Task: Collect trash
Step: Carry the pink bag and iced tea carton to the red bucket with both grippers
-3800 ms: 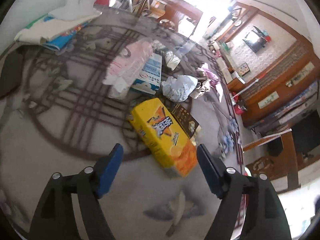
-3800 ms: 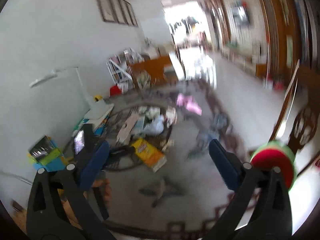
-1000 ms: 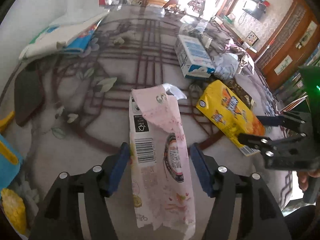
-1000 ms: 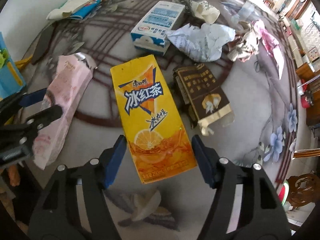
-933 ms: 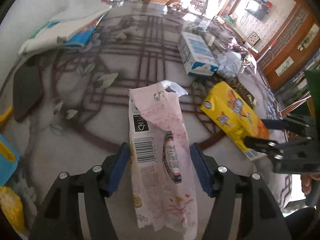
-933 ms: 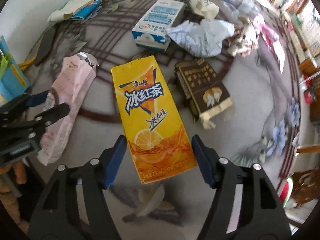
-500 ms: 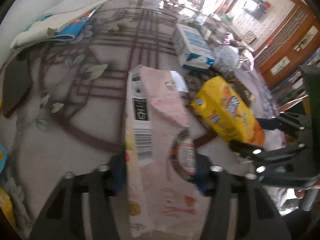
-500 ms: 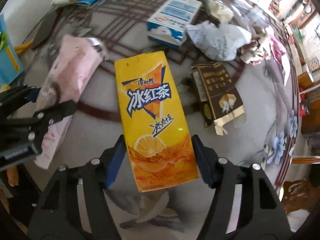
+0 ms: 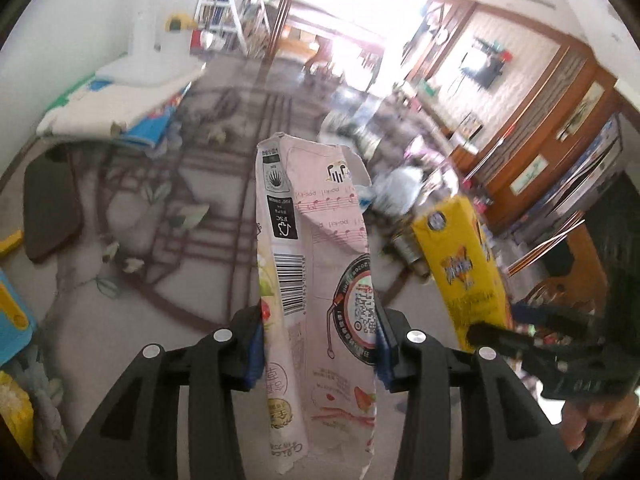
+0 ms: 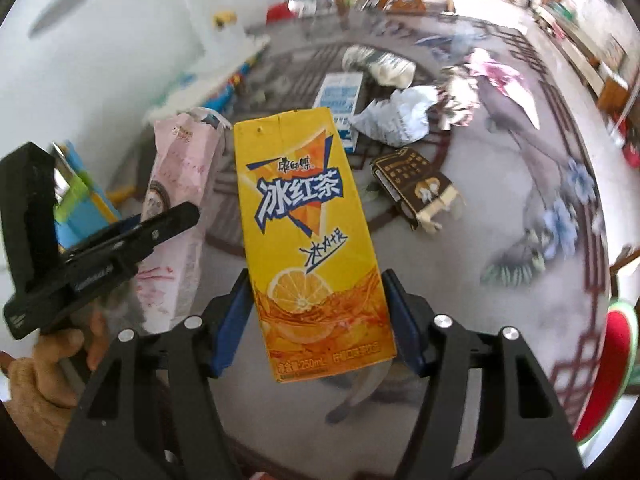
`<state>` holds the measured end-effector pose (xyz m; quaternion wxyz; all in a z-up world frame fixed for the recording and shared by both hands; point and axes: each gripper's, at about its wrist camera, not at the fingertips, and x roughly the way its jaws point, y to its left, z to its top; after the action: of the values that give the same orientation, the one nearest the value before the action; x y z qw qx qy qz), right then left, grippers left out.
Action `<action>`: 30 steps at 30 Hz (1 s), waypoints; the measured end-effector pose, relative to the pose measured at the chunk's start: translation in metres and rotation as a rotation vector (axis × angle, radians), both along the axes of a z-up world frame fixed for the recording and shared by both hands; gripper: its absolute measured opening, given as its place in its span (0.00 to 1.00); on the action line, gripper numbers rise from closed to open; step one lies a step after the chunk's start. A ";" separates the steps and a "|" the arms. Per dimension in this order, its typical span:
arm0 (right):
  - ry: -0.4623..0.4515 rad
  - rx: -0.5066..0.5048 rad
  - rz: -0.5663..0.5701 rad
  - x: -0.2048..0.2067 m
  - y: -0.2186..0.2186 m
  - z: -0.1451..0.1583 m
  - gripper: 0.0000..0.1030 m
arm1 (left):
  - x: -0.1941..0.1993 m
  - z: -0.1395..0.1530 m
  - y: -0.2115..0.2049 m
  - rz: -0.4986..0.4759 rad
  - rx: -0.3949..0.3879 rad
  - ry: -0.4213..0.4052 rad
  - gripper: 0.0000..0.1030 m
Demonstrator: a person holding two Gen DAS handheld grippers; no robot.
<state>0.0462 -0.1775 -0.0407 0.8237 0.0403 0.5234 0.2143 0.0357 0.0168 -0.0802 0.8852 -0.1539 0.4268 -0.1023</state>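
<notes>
My left gripper (image 9: 318, 350) is shut on a flattened pink carton (image 9: 320, 272) and holds it up off the patterned round table (image 9: 132, 280). My right gripper (image 10: 318, 318) is shut on a yellow iced-tea carton (image 10: 304, 236), also lifted. Each carton shows in the other view: the yellow one at the right of the left wrist view (image 9: 464, 268), the pink one at the left of the right wrist view (image 10: 180, 204). On the table lie a blue-white milk carton (image 10: 340, 100), crumpled white paper (image 10: 396, 120) and a brown flattened box (image 10: 420, 188).
Books and papers (image 9: 116, 108) lie at the table's far left. A dark pad (image 9: 50, 204) sits at the left edge. A blue and green box (image 10: 80, 200) stands at the left. A red-green round thing (image 10: 612, 368) is at the right. Wooden cabinets (image 9: 552, 152) line the right wall.
Both grippers have risen from the table, each with its carton. The cartons now stand more upright and the views tilt toward the room.
</notes>
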 end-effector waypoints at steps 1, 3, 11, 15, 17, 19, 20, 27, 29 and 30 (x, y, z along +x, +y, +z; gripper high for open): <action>-0.012 0.014 -0.016 -0.002 0.001 0.002 0.61 | -0.007 0.008 -0.004 -0.004 -0.007 -0.025 0.38; -0.055 0.043 -0.062 -0.019 -0.011 0.013 0.61 | -0.018 0.019 -0.014 -0.020 -0.029 -0.058 0.38; -0.168 0.123 -0.243 -0.066 -0.075 0.038 0.61 | -0.042 0.044 -0.066 -0.118 -0.053 -0.114 0.38; -0.180 0.188 -0.352 -0.080 -0.118 0.038 0.61 | -0.040 0.049 -0.097 -0.183 -0.052 -0.107 0.38; -0.182 0.207 -0.404 -0.086 -0.141 0.037 0.61 | -0.038 0.050 -0.117 -0.222 -0.058 -0.101 0.39; -0.188 0.215 -0.449 -0.093 -0.161 0.035 0.61 | -0.036 0.053 -0.137 -0.258 -0.058 -0.101 0.39; -0.192 0.221 -0.480 -0.095 -0.175 0.033 0.61 | -0.035 0.054 -0.148 -0.278 -0.057 -0.103 0.39; -0.208 0.215 -0.663 -0.118 -0.250 0.023 0.61 | -0.019 0.047 -0.244 -0.462 -0.058 -0.090 0.39; -0.202 0.213 -0.726 -0.126 -0.276 0.017 0.61 | -0.014 0.042 -0.270 -0.531 -0.055 -0.065 0.39; -0.201 0.213 -0.746 -0.129 -0.284 0.014 0.61 | -0.013 0.041 -0.279 -0.552 -0.053 -0.061 0.39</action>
<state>-0.0832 -0.4613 -0.0262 0.8833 0.2916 0.3645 -0.0438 0.0226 -0.2627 -0.0391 0.8319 -0.0516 0.4231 -0.3553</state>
